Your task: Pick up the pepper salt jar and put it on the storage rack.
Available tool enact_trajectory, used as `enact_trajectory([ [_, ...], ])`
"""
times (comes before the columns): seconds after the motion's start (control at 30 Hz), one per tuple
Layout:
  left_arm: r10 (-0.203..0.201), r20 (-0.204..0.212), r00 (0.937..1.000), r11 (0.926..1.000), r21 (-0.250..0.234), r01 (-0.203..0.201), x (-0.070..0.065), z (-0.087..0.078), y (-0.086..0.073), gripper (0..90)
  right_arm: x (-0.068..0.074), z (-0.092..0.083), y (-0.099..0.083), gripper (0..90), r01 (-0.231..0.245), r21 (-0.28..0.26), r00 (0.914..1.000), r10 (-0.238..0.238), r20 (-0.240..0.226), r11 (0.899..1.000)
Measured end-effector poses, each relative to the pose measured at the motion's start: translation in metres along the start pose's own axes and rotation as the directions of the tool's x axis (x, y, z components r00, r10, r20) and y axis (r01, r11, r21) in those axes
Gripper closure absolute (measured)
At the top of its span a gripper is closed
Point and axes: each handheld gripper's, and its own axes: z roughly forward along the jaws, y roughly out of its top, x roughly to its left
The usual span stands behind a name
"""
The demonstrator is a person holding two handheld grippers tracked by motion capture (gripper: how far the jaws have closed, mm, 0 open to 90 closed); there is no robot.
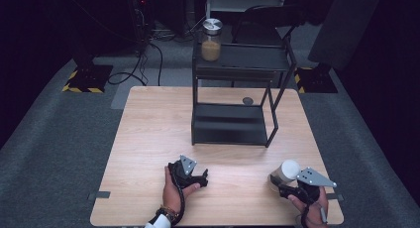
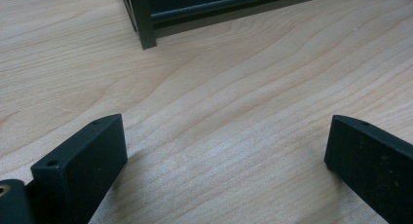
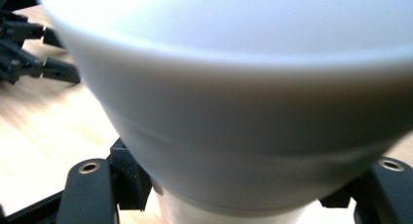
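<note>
Right gripper (image 1: pixel 280 184), near the front right corner of the table (image 1: pixel 148 139): its two black jaws are closed against the sides of a white-lidded container (image 1: pixel 285 172), which stands between them. In the right gripper view the white lid (image 3: pixel 234 87) spreads wide just above the jaws, and a paler, narrower body (image 3: pixel 229 216) sits directly between the jaw pads. The container is pale and rounded at the top; no label, brand or lettering can be read on it.

Left gripper (image 1: pixel 198 178), at the front of the table, well apart from the right gripper and to its left: it rests in the person's left hand (image 1: pixel 173 188). In the left gripper view its jaws stand wide apart with only bare wood grain between them; it holds nothing.

Black two-level metal shelf (image 1: pixel 237 89): stands on the table beyond both grippers, farther from the person. One of its legs (image 2: pixel 143 24) and its lower edge appear ahead of the left gripper's jaws.

Glass jar (image 1: pixel 211 39) with a metal lid and tan contents: on the upper level of the shelf, at its left end, far beyond the grippers. Any writing on it is too small to read.

Small dark disc (image 1: pixel 247 100): lies on the table behind the shelf's lower level.
</note>
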Motion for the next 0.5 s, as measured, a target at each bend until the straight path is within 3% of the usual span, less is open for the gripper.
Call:
enact_trajectory([
  [0.5,-0.001,0.0,1.0,1.0,-0.001,0.001,0.0,0.0,0.0,1.6,0.001,0.002,0.055,31.4,0.012,-0.057,0.9965,-0.007,0.083,0.998],
])
